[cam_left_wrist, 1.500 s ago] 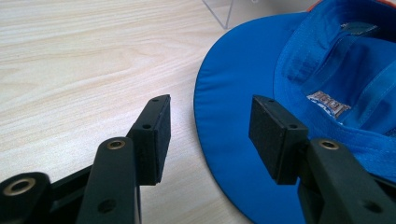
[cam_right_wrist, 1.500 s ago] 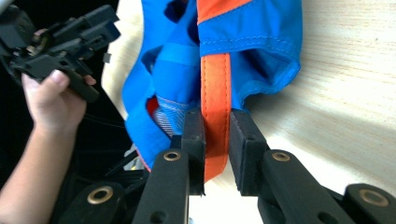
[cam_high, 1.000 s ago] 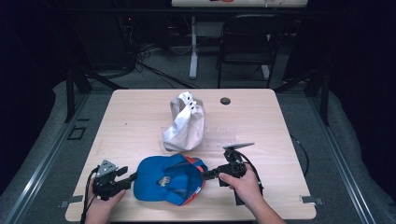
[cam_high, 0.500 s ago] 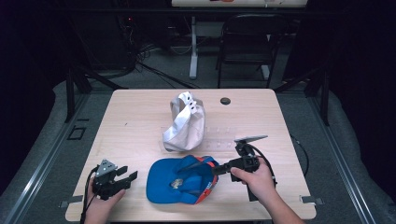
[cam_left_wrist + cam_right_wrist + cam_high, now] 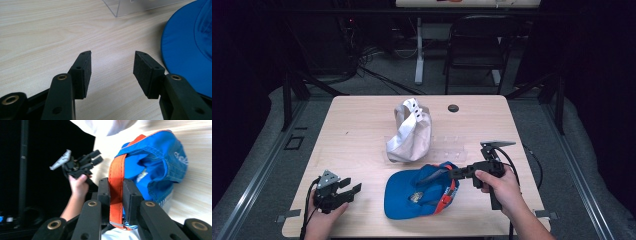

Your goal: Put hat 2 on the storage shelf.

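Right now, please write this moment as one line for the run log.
left gripper: open, beside cap, apart | right gripper: shut on orange strap | blue cap: on table, underside up | white cap: behind, untouched

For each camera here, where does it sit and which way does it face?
High view: above the person's side, facing forward and down on the table; both hands show.
Left gripper view: on the left gripper, facing low across the wood; jaws apart.
Right gripper view: on the right gripper, jaws clamping the blue cap.
All three share the cap.

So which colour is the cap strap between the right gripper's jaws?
Orange. The strap on the blue cap shows best in the right gripper view.
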{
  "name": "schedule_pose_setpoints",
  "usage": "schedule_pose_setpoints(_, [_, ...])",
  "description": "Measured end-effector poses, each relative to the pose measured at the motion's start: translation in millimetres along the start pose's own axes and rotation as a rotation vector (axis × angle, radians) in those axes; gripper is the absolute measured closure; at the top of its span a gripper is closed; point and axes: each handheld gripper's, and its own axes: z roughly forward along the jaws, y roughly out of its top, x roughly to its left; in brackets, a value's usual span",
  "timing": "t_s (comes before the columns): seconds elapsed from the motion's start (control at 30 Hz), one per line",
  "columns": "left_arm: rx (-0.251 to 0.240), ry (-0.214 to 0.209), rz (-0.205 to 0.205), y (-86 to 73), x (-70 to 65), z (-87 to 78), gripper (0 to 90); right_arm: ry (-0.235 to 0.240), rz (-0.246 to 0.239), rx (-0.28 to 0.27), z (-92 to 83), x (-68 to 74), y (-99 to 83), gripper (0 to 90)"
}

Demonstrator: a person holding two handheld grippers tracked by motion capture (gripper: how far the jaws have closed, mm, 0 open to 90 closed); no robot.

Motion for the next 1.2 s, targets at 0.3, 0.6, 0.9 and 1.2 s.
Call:
schedule_pose_setpoints(0.3, [0.004,-0.001,-0.001,0.3,0.1,-0.9,49.3,0.113,0.037,0.003,-4.6,15.5,12.2,78.1])
schedule_pose_setpoints(0.6, [0.004,-0.004,0.001,0.5,0.1,-1.7,49.3,0.191,0.070,-0.001,-7.0,38.7,22.2,78.2])
schedule_pose_setpoints(0.9, [0.003,-0.004,0.003,0.5,-0.5,-1.3,49.3,0.180,0.068,-0.043,-19.2,54.1,29.0,78.2])
schedule_pose_setpoints(1.2, [-0.006,-0.007,0.006,1.9,-2.3,0.3,49.3,0.169,0.046,-0.115,-47.9,64.6,31.3,78.2])
